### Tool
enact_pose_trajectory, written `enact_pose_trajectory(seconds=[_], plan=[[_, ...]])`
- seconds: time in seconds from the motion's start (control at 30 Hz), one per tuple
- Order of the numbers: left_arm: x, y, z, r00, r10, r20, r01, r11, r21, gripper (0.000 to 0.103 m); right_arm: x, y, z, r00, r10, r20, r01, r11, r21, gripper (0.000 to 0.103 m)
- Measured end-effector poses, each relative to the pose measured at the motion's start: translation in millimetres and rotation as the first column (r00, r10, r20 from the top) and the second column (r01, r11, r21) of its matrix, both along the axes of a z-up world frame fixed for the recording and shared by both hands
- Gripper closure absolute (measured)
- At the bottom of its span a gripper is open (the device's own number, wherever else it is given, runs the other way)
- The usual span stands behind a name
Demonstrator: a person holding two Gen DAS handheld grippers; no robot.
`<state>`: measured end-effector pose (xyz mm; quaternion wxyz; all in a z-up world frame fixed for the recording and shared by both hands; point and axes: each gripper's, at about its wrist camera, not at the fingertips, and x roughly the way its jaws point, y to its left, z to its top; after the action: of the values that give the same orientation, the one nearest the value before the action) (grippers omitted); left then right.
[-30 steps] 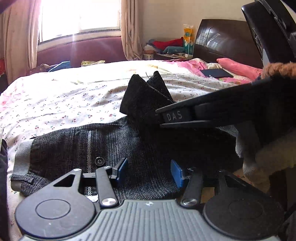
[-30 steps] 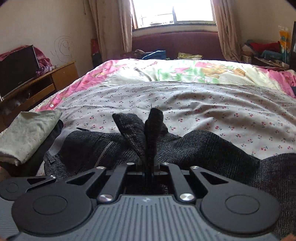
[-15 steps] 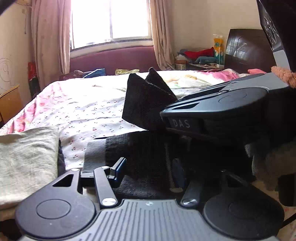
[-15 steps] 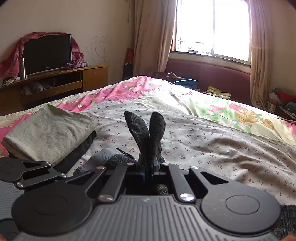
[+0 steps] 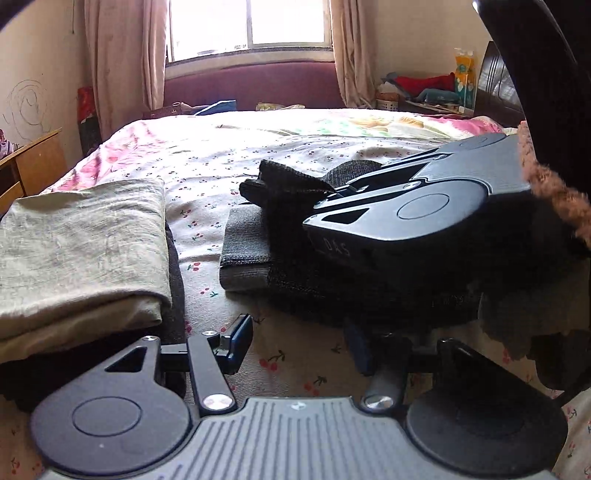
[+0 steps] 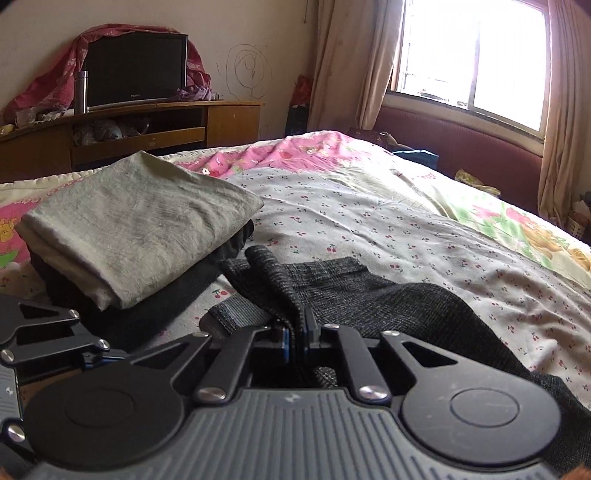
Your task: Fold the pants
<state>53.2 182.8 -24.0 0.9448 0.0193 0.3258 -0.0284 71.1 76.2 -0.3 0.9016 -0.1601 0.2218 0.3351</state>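
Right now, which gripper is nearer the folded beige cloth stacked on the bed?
Left. The left gripper hangs open right beside the beige cloth; the right gripper, shut on the dark grey pants, sits farther off.

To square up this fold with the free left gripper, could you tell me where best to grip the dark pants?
Probably the grey waistband: a flat, thick edge lying exposed on the bedsheet, facing the open left gripper. Come in low from the near side; the right gripper already pinches the cuffs.

Daylight pours in through the window (image 5: 247, 22), blown out to white in both views, with glare washing over the far bedspread (image 5: 258, 136). Near the lens the dark pants (image 6: 369, 295) lose detail in shadow. Fisheye bending curves the edges; corners vignette black. Focus is fairly sharp.
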Motion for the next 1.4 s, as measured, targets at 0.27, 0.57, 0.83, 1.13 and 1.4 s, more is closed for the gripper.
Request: enact_pose_trajectory(seconds=[0.27,0.57,0.83,1.13,1.4], plan=[[-12,0,0,1.000,0.010,-0.017,-0.009,1.000,0.025,0.035,14,20,-19,0.996,0.006,-0.090,-0.006,1.000,0.004,0.091],[-23,-4,4,1.000,-0.001,-0.013,0.003,0.996,0.088,0.035,-7,16,-18,0.994,0.107,-0.003,-0.107,0.994,-0.025,0.093],[-41,0,30,0.999,-0.016,0.030,0.013,0.996,0.092,0.035,1,-14,23,0.973,0.210,-0.094,-0.203,0.976,0.079,0.074],[5,-16,37,0.989,-0.071,0.128,0.063,0.996,0.066,0.030,73,-33,40,0.992,0.075,-0.102,-0.076,0.997,-0.010,0.062],[37,-20,6,0.996,-0.067,0.051,0.063,0.996,0.070,0.030,147,-3,7,0.921,0.224,-0.319,-0.250,0.967,-0.044,0.040]])
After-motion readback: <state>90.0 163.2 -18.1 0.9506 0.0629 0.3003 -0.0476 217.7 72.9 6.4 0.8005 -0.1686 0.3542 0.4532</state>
